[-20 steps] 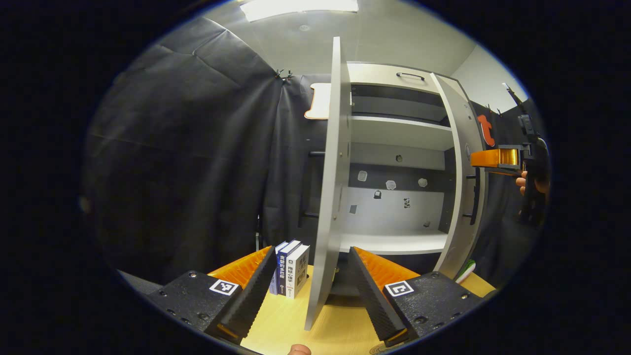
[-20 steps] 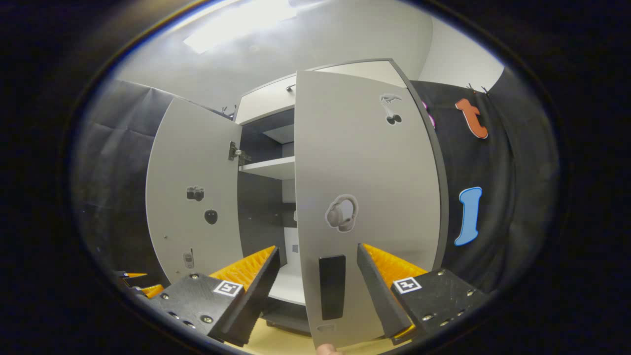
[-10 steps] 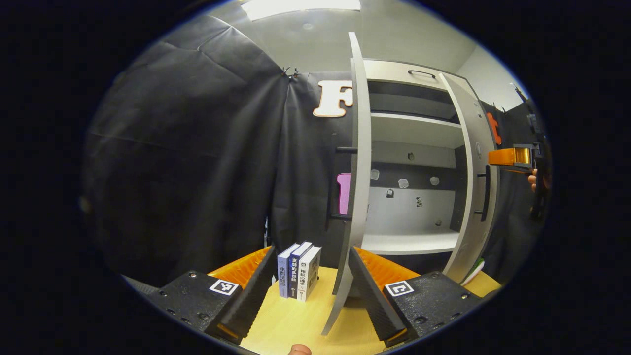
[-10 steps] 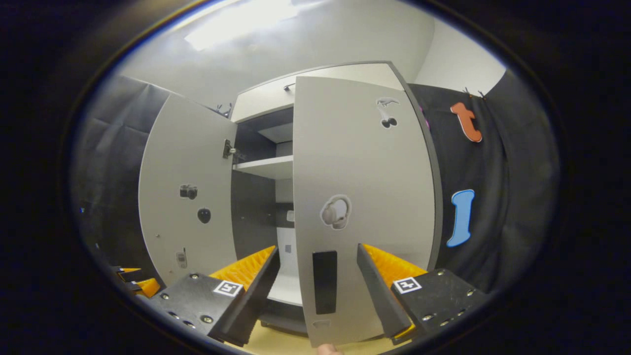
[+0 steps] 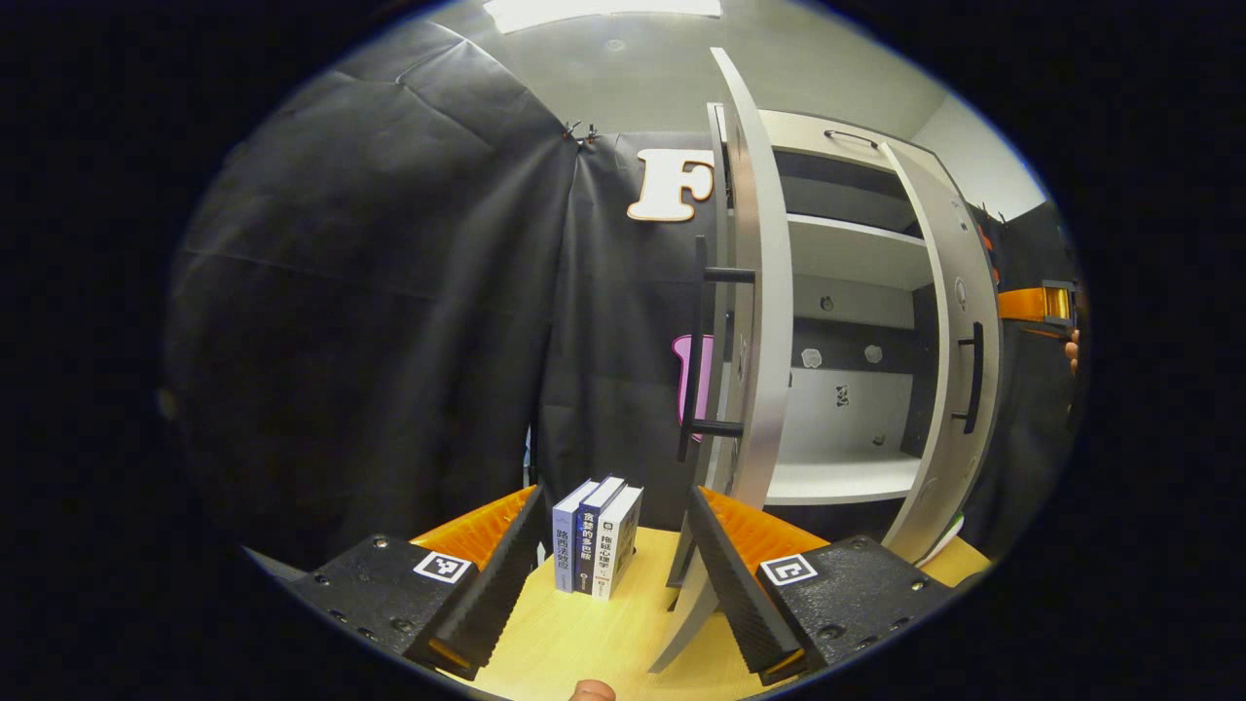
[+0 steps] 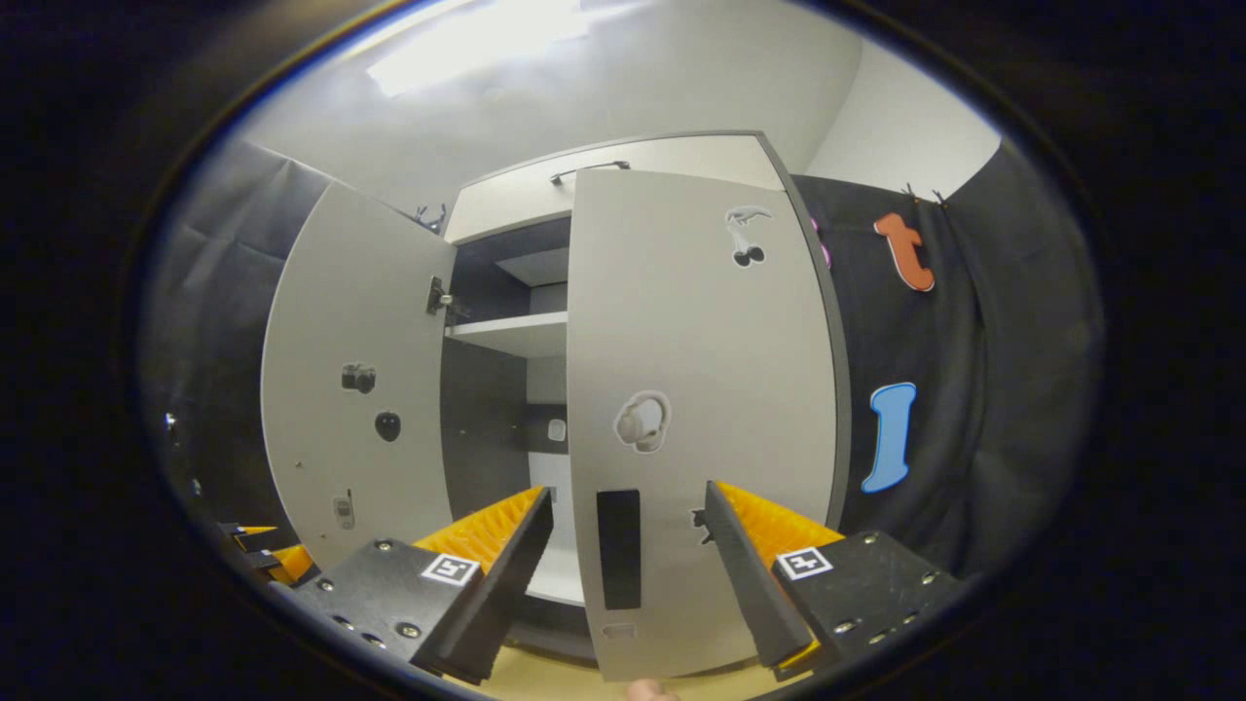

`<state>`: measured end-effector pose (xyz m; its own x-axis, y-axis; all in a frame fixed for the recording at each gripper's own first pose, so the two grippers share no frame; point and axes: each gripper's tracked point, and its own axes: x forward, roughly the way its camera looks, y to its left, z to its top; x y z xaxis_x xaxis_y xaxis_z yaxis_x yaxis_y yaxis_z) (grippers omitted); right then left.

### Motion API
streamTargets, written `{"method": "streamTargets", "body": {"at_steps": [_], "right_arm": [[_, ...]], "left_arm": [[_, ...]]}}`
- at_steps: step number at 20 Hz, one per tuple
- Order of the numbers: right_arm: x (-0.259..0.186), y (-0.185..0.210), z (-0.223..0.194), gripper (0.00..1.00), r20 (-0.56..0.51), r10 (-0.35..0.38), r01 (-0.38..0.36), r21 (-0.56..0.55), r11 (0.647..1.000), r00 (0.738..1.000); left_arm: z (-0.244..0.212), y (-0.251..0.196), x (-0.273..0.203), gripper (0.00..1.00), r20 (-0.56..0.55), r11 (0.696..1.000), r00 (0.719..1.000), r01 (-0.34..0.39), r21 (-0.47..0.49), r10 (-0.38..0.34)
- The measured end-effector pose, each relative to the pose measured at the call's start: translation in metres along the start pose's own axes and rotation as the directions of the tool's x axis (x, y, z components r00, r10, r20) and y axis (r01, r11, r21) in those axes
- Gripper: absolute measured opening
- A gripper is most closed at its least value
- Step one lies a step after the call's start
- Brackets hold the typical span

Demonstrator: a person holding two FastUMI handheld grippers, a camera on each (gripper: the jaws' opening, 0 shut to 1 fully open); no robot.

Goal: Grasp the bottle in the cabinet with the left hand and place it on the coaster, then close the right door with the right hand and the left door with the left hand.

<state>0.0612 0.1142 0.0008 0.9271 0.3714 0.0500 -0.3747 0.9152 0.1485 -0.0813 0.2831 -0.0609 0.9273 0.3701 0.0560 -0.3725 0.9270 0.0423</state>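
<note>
Both jaws released, nothing held: right door [image 6: 701, 428] half-open, upright, directly ahead of right gripper [image 6: 628, 574], left door [image 5: 754, 321] edge-on by left gripper [image 5: 613, 574]; bottle location cannot tell

Your left gripper view looks from low over the table [image 5: 584, 633], close to the left door [image 5: 754, 292] seen edge-on. Your right gripper view faces the right door [image 6: 701, 389] from nearby. Both views share the cabinet [image 5: 837, 253] interior and doors.
</note>
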Motion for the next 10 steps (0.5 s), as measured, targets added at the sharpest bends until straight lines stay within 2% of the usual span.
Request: {"method": "streamTargets", "body": {"at_steps": [7, 10], "right_arm": [[0.002, -0.006, -0.003, 0.95, 0.002, -0.026, 0.026, -0.006, 1.000, 1.000], [0.004, -0.009, -0.004, 0.95, 0.000, -0.029, 0.029, -0.003, 1.000, 1.000]], "left_arm": [[-0.008, -0.001, 0.011, 0.92, -0.023, 1.000, 1.000, 0.019, 0.003, -0.019], [-0.011, 0.000, 0.013, 0.92, -0.034, 0.997, 0.998, 0.050, -0.050, -0.052]]}}
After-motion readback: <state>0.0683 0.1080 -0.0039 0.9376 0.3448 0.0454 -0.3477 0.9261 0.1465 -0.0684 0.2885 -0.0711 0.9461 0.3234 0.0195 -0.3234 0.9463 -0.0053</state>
